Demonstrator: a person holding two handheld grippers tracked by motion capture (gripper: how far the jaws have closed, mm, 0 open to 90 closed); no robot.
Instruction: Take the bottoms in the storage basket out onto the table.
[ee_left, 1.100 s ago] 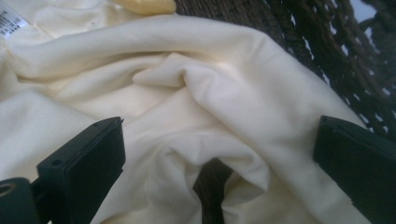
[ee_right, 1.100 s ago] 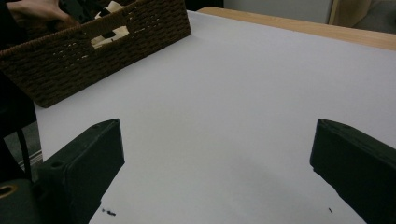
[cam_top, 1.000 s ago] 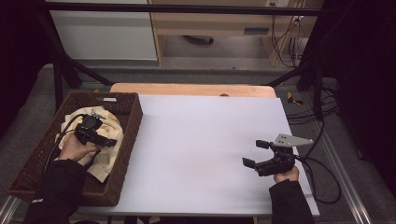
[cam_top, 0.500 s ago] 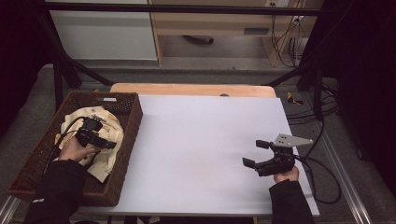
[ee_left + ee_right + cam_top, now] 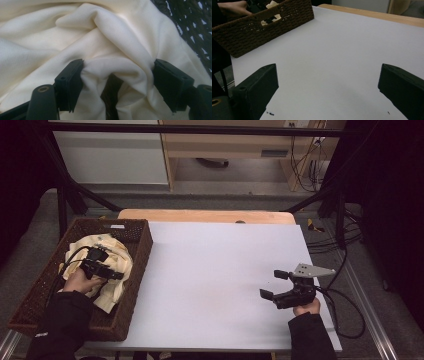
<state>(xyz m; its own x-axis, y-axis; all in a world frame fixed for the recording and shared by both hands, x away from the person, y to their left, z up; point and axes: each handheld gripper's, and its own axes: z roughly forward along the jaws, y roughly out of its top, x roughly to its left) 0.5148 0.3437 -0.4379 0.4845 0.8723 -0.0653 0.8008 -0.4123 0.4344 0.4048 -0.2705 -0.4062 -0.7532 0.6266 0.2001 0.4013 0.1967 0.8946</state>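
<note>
I am standing at the near side of a white, flat worktop (image 5: 215,275), holding a pair of black tongs in each hand.

At the left edge of the worktop sits a dark brown woven wicker basket (image 5: 134,270). Inside it lies a crumpled, cream-coloured soft cloth (image 5: 117,257), bunched in loose folds that fill most of the basket's floor. My left tongs (image 5: 116,276) are down in the basket, on the cloth. In the left gripper view the two jaws stand apart, with a raised ridge of the cloth (image 5: 117,67) gathered between them and touching both, so the tongs are open around the fold and not yet pinched on it. The basket's weave shows through a gap beneath the fold.

My right tongs (image 5: 273,284) rest low over the bare worktop at the near right, well apart from the basket. Their jaws are wide apart and hold nothing. A black cable trails from them off the right edge.

What could go wrong, as I judge it: the fold is thick and soft, so if the jaws close on too little fabric it may slide out as I lift. The cloth is large and loose, so a lift may drag it against the basket wall and tip or shift the basket.
</note>
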